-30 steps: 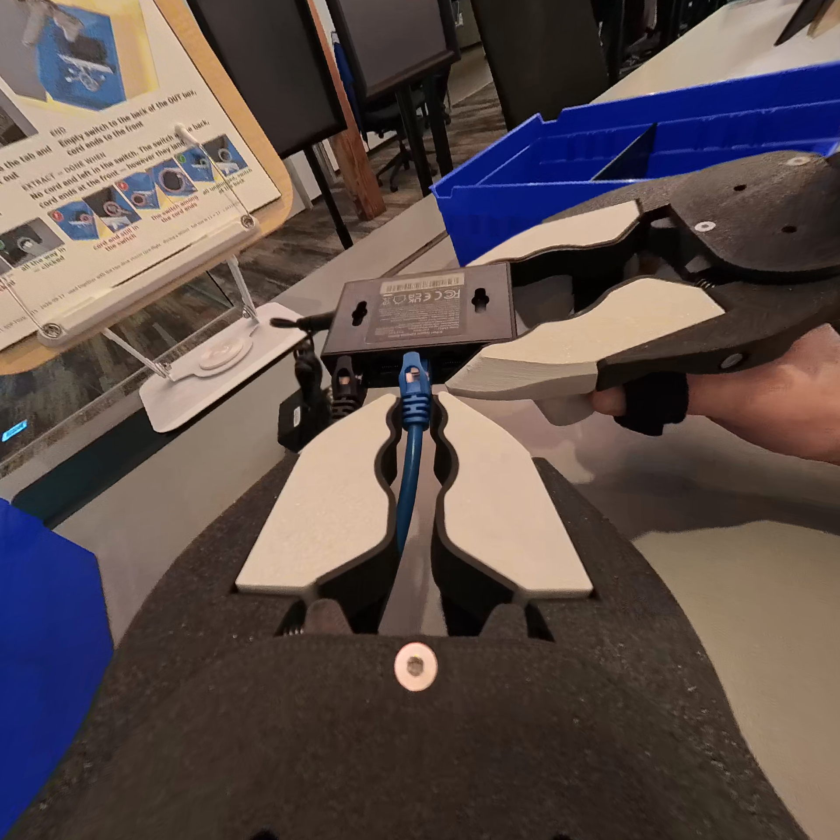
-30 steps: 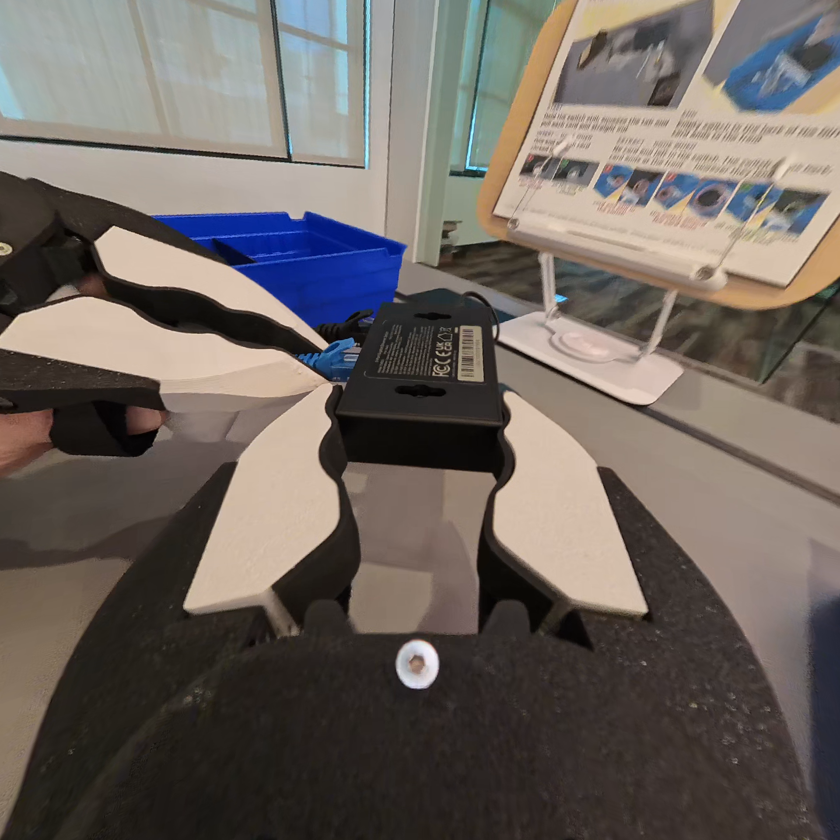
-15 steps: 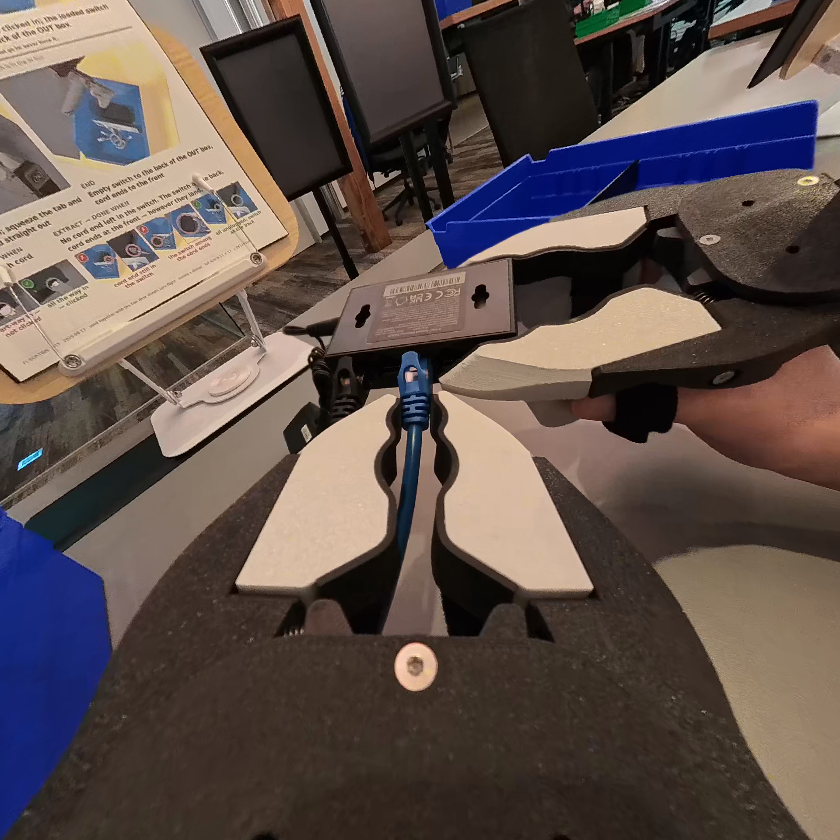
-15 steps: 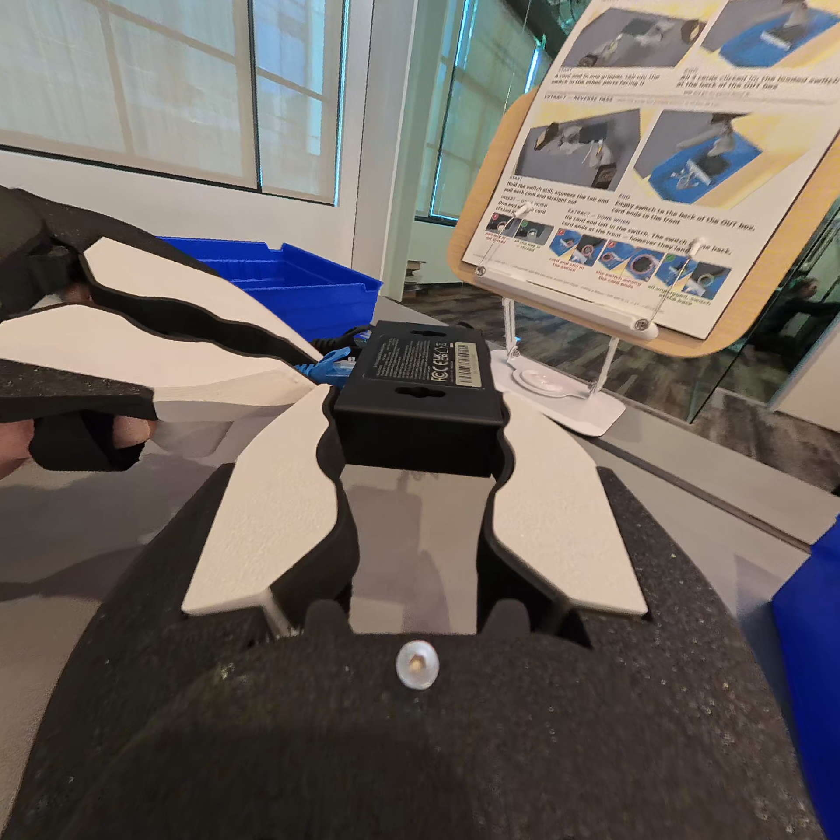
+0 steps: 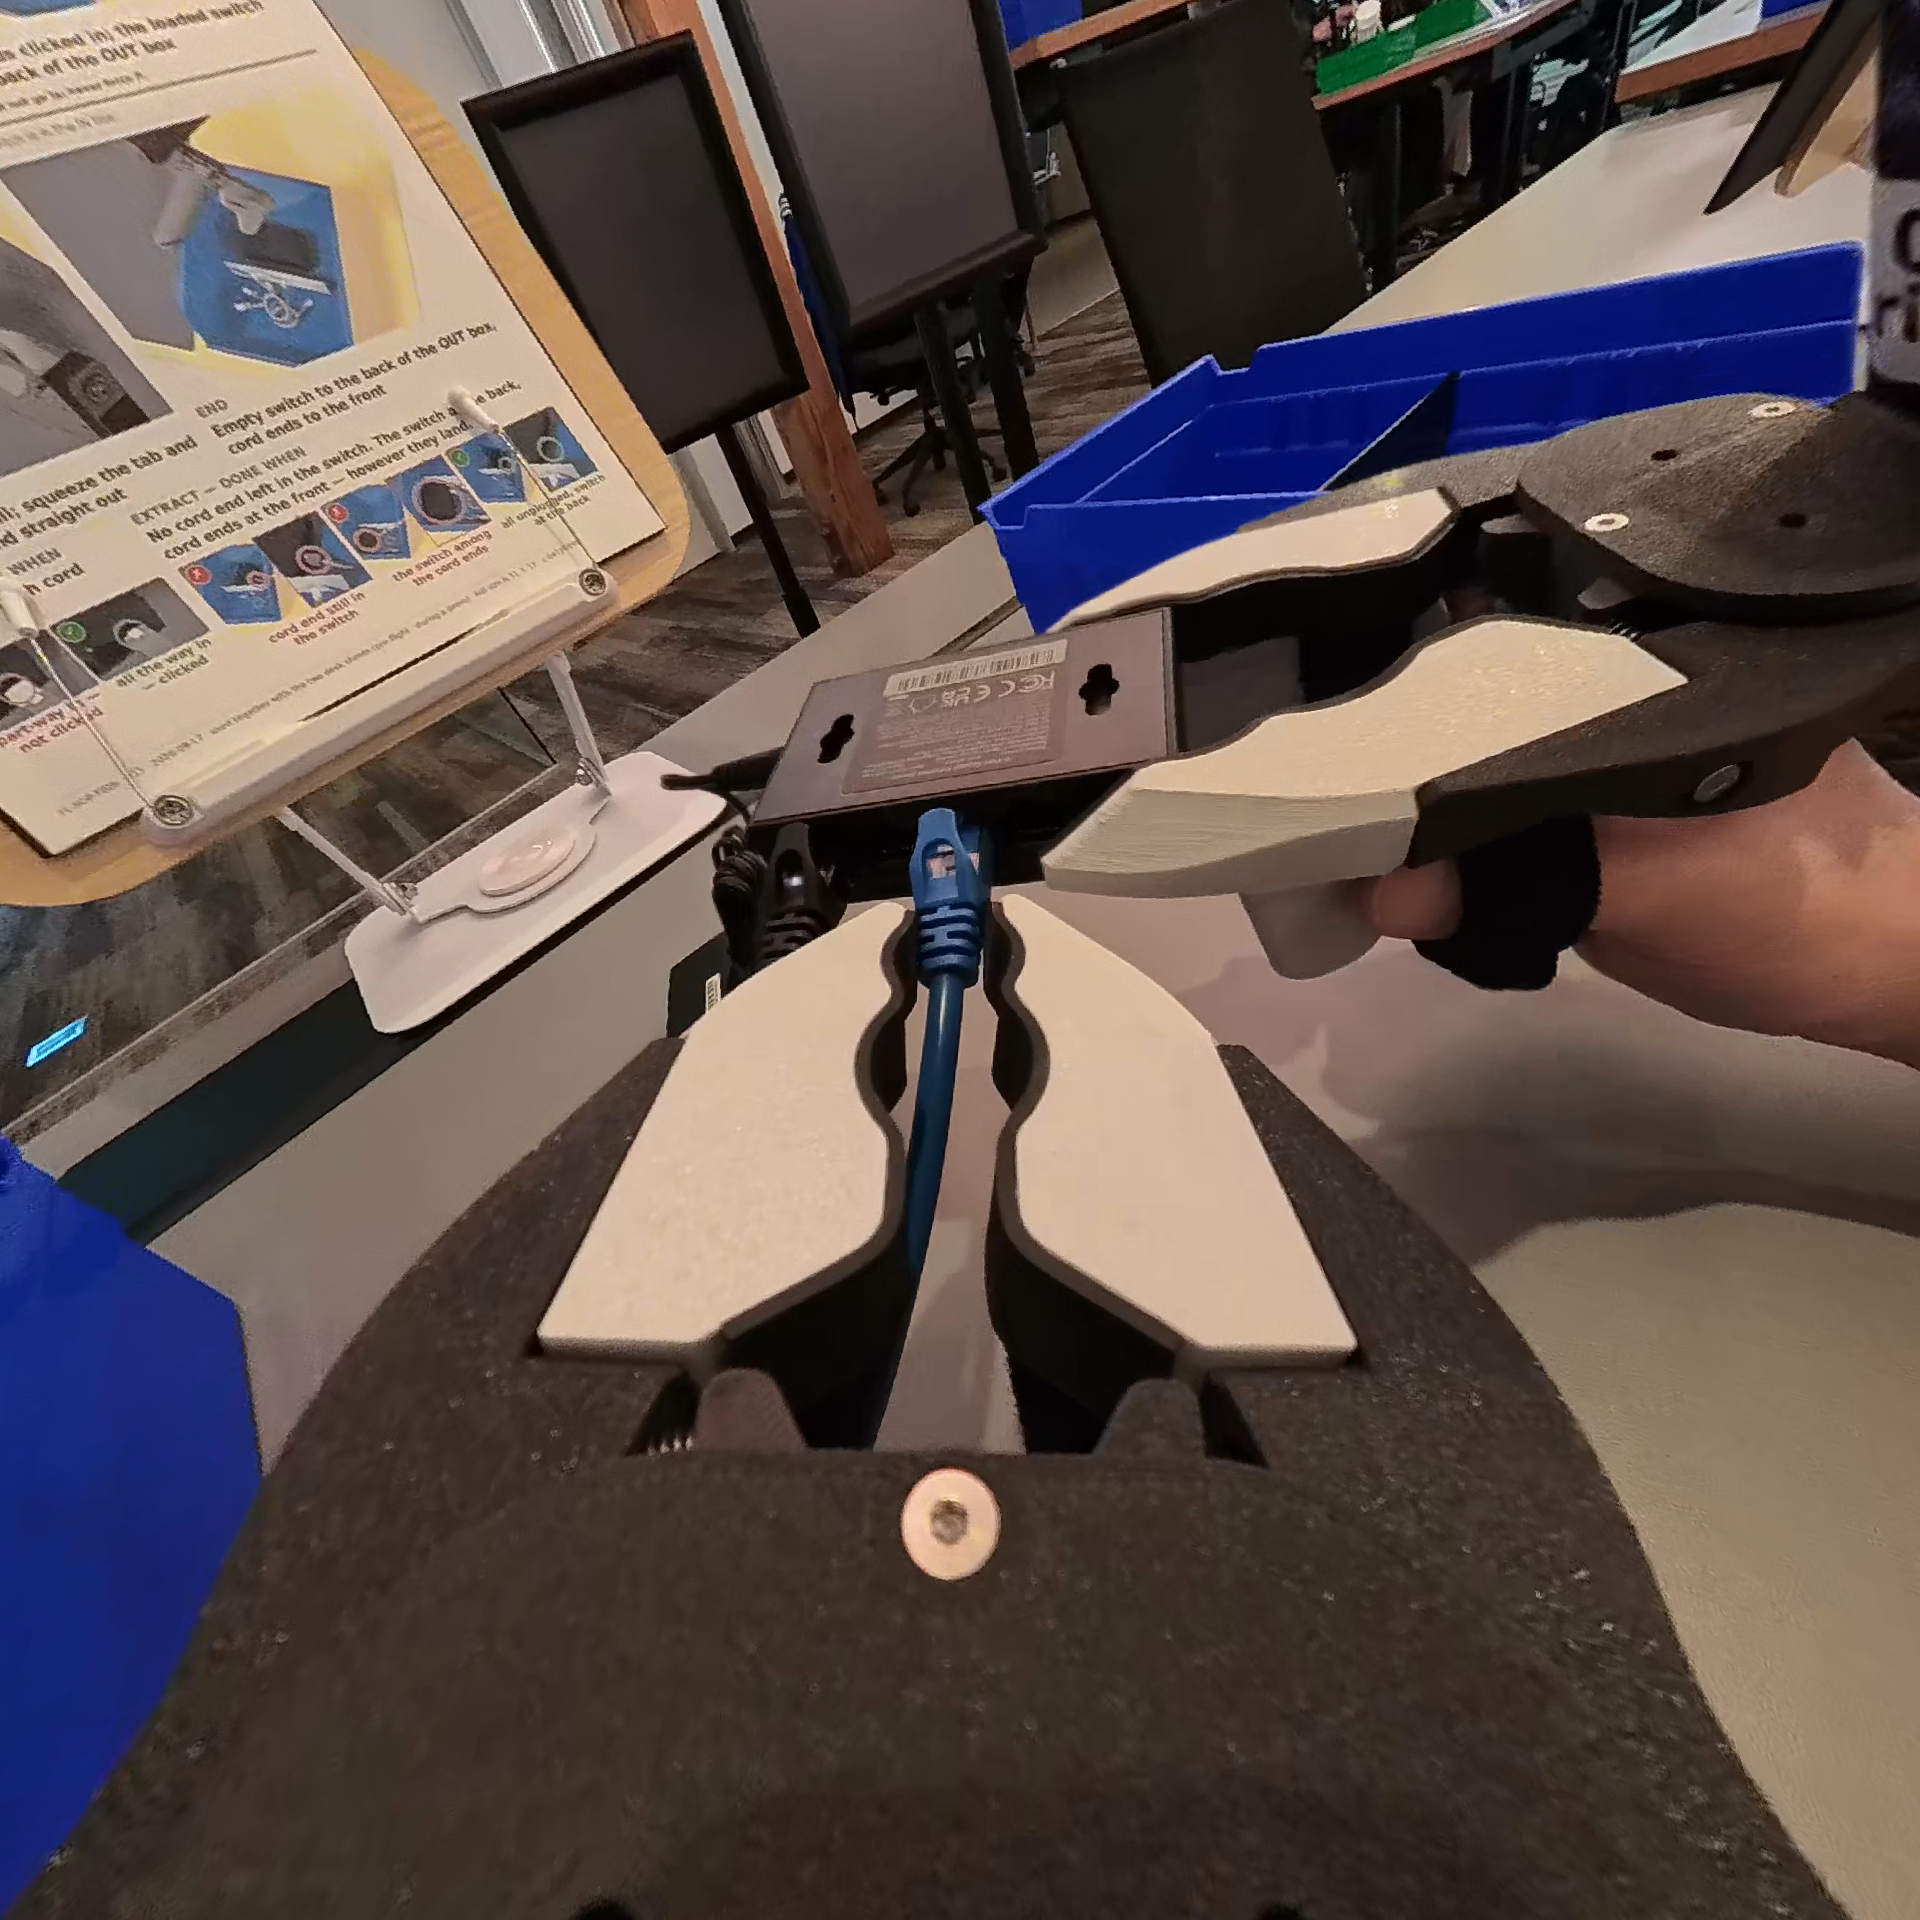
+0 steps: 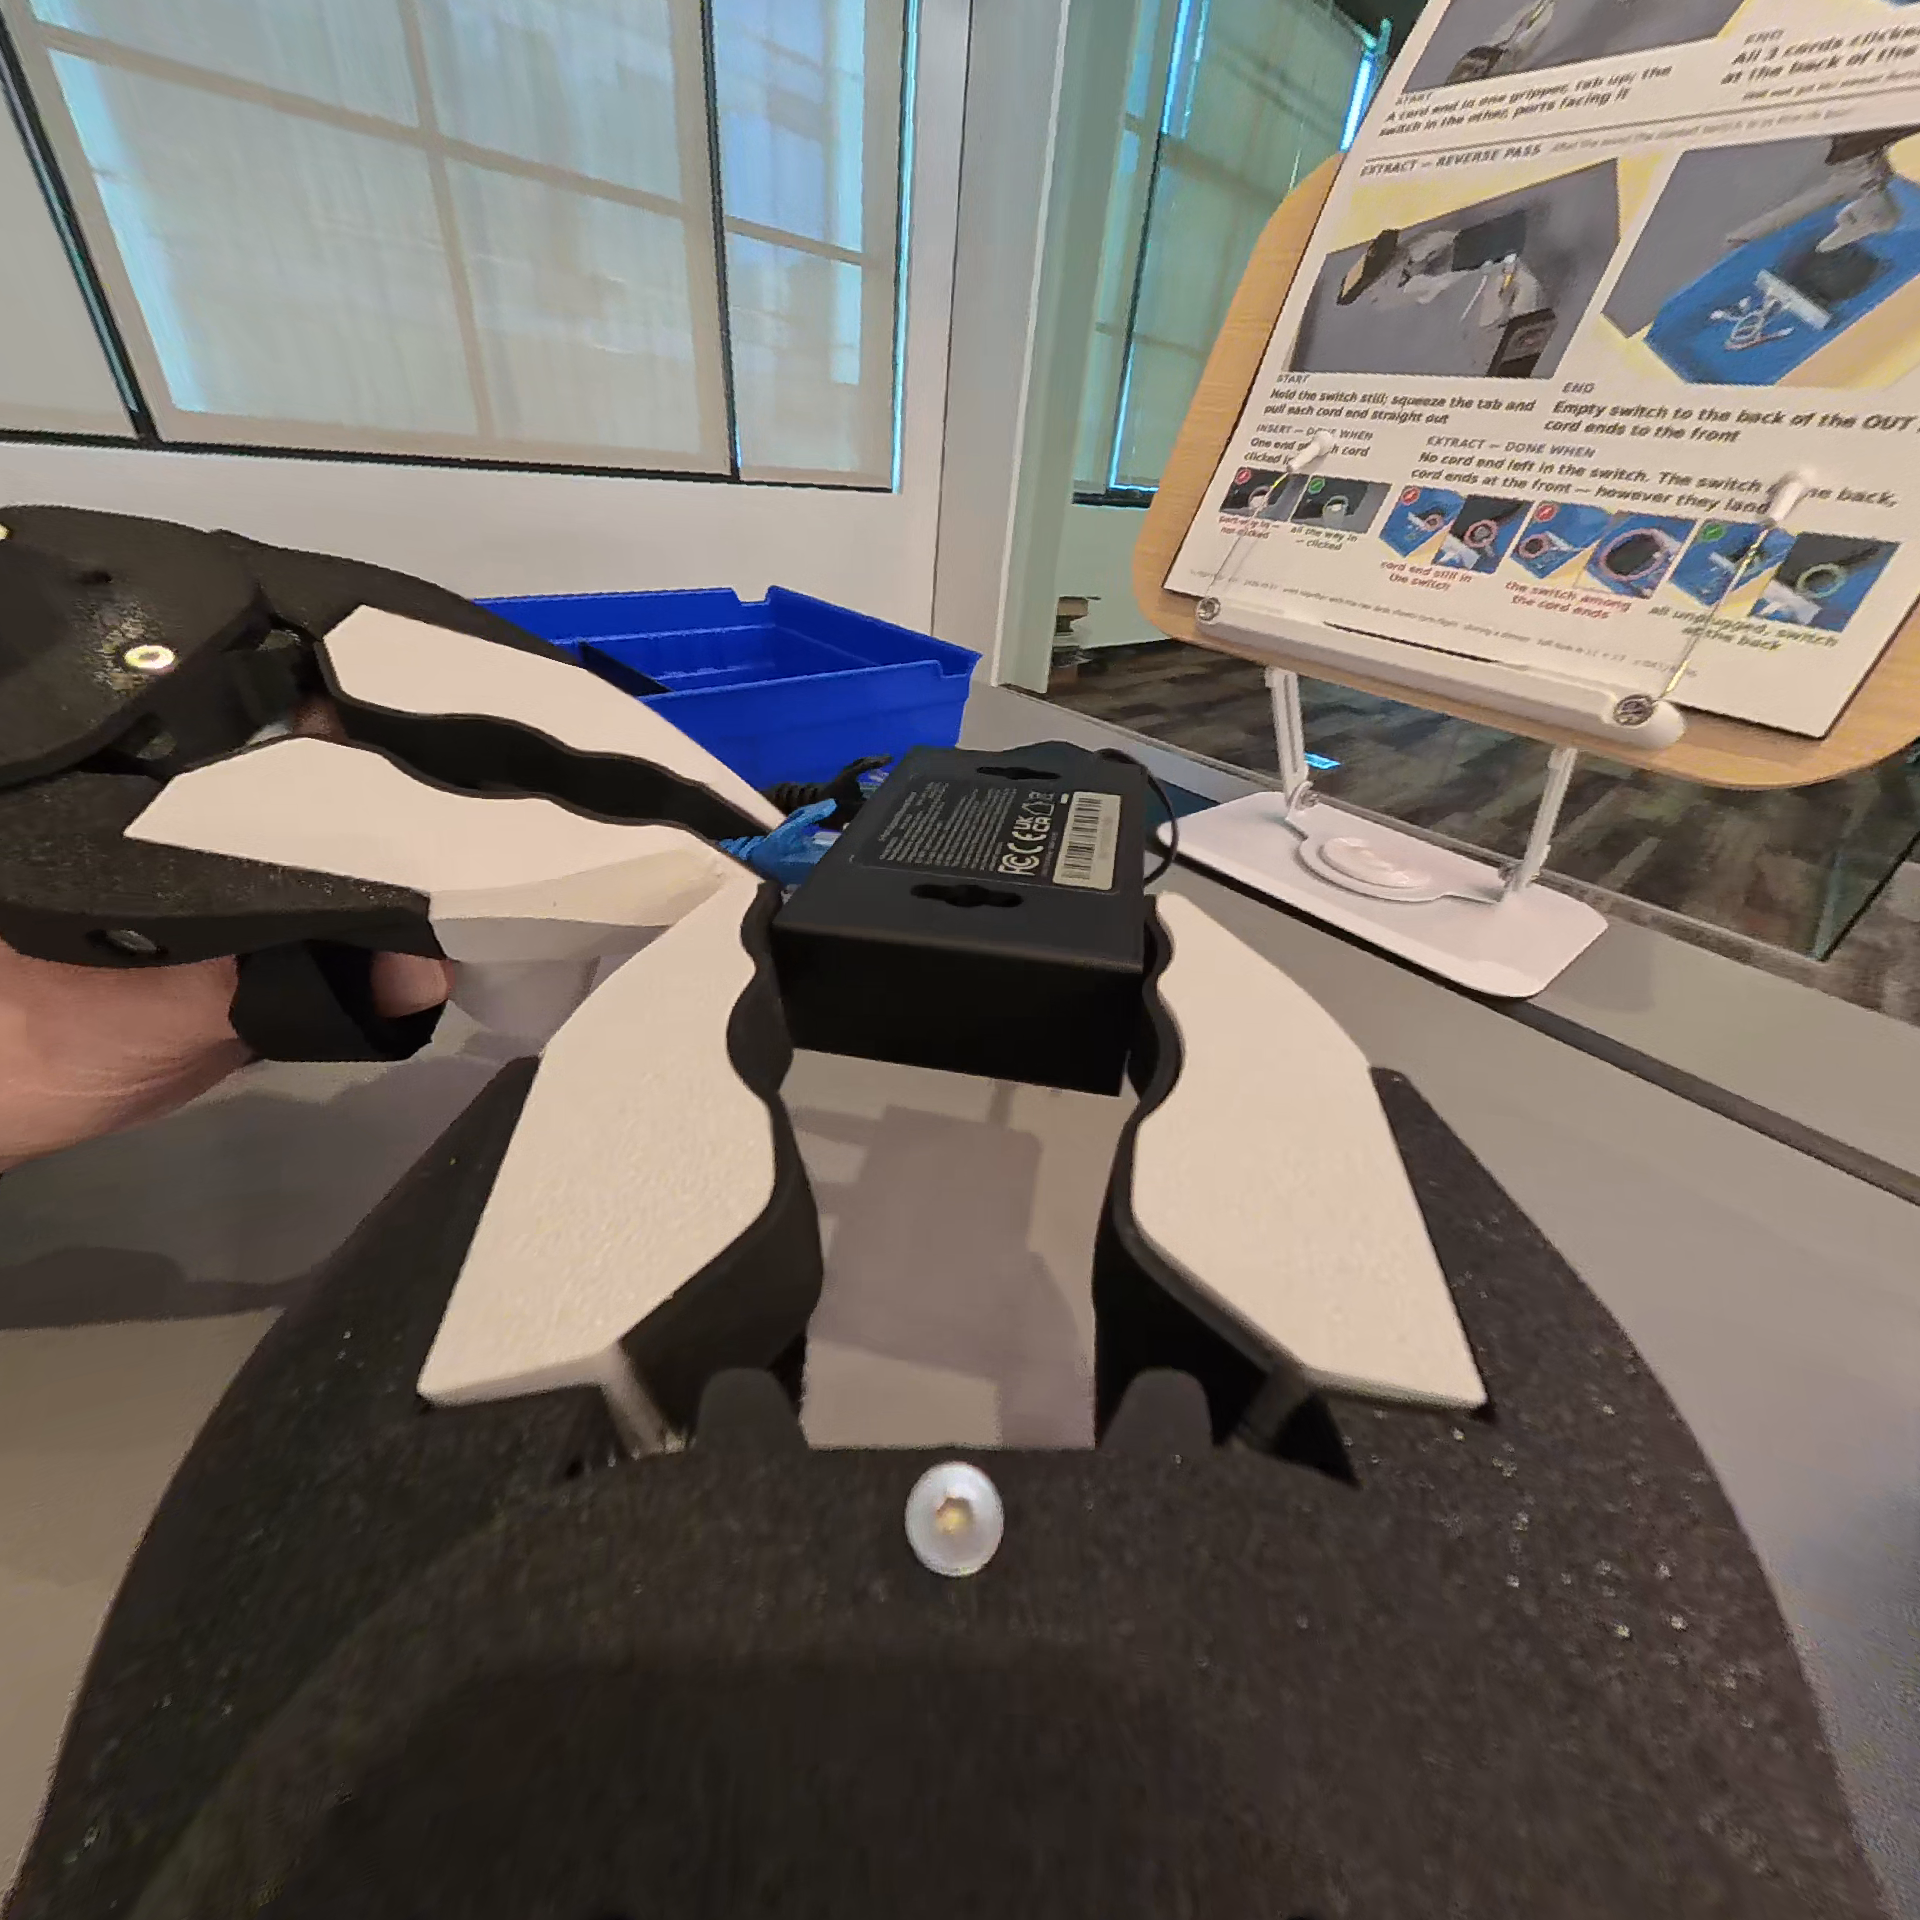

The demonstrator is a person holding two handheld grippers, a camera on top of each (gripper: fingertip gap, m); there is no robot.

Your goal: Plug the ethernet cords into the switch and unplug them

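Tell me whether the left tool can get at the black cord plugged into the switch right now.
Probably not yet: the left tool is clamped on the blue cord, though the black cord sits just left, unobstructed.

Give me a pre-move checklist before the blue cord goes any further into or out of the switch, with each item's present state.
1. Right gripper clamps the black switch by its two side walls, clear of the table: ok.
2. Left gripper is shut on the blue cord just behind its plug boot: ok.
3. Blue plug lines up with the switch's port face, straight along the fingers: ok.
4. Plug fully seated or its tab clicked: cannot tell; the port is in shadow.
5. Black cord in the neighbouring port stays clear of the left fingers: ok.
6. Blue bin behind is out of the way: ok.
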